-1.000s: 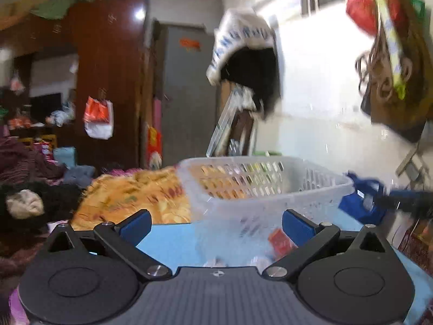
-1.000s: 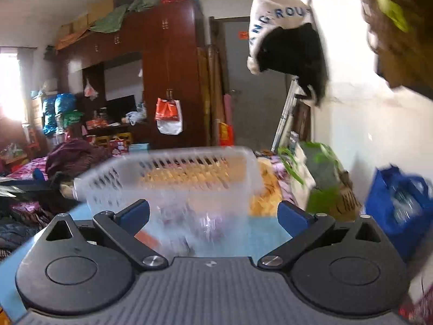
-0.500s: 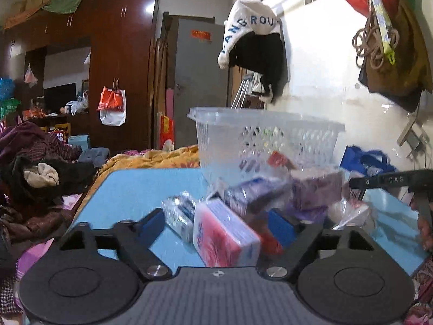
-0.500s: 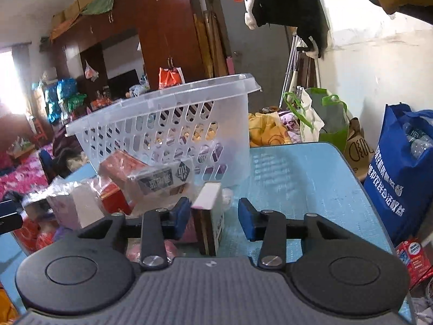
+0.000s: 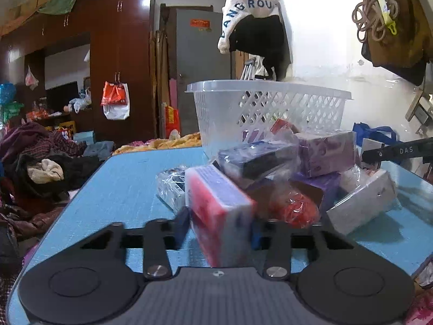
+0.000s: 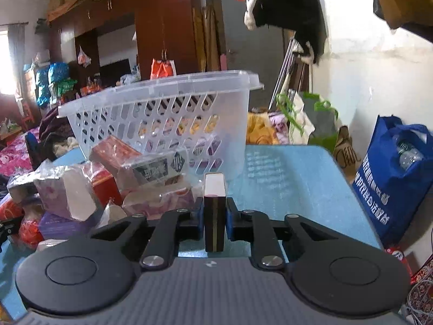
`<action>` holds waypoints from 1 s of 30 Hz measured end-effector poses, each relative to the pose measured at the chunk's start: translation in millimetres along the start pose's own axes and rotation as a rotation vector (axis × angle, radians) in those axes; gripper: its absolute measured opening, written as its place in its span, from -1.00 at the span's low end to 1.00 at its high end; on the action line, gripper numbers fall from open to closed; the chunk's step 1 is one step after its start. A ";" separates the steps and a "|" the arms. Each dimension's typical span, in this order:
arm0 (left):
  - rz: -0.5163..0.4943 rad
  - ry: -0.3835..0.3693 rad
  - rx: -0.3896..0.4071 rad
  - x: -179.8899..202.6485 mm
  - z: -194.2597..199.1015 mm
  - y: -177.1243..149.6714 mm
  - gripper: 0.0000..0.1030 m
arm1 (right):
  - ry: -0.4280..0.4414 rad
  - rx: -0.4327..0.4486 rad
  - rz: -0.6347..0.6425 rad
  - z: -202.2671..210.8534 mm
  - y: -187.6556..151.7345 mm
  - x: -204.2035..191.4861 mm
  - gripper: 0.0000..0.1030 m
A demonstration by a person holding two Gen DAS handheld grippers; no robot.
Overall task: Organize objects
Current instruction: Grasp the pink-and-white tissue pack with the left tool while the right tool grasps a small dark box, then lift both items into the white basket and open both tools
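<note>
The right tool [image 6: 214, 223] has clamped shut on a slim box [image 6: 214, 211], and the left tool [image 5: 219, 233], wide open a second ago, is closing on a red pack [image 5: 216, 211]. Both stand on the table [image 5: 127, 181], so lifting probably comes next. Behind the pile waits the basket [image 6: 162, 119].

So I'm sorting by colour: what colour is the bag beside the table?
Blue with white print, the bag shows best in the right wrist view.
</note>
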State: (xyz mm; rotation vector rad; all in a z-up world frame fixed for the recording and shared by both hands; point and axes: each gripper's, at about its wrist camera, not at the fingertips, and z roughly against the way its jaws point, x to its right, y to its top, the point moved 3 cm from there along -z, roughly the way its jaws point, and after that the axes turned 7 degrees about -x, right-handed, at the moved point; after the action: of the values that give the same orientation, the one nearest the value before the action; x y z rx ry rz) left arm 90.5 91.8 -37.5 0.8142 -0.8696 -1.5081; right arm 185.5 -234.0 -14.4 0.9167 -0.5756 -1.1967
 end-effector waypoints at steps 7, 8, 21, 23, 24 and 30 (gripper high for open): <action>-0.001 0.027 0.075 -8.6 14.4 -5.1 -0.38 | 0.033 0.053 -0.029 6.8 0.2 5.6 -0.66; -0.006 0.031 0.091 -9.7 18.6 -5.3 -0.38 | 0.031 0.060 -0.027 7.6 0.7 5.2 -0.66; 0.011 0.016 0.183 -11.9 35.0 17.8 -0.38 | 0.038 0.105 -0.031 12.2 1.1 4.7 -0.66; 0.022 0.001 0.192 -12.1 36.8 24.9 -0.38 | 0.051 0.129 -0.026 17.5 1.7 4.4 -0.66; 0.028 -0.007 0.199 -12.7 37.8 30.2 -0.38 | 0.060 0.134 -0.030 20.9 3.1 4.3 -0.66; 0.032 -0.073 0.222 -12.5 34.0 83.8 -0.38 | 0.059 0.219 0.077 53.5 51.8 -17.0 -0.66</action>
State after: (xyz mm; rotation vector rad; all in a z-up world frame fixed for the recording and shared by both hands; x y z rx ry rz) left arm 102.3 101.2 52.5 0.9060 -1.1139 -1.4365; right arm 165.4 -228.7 59.1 1.1012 -0.6983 -1.0477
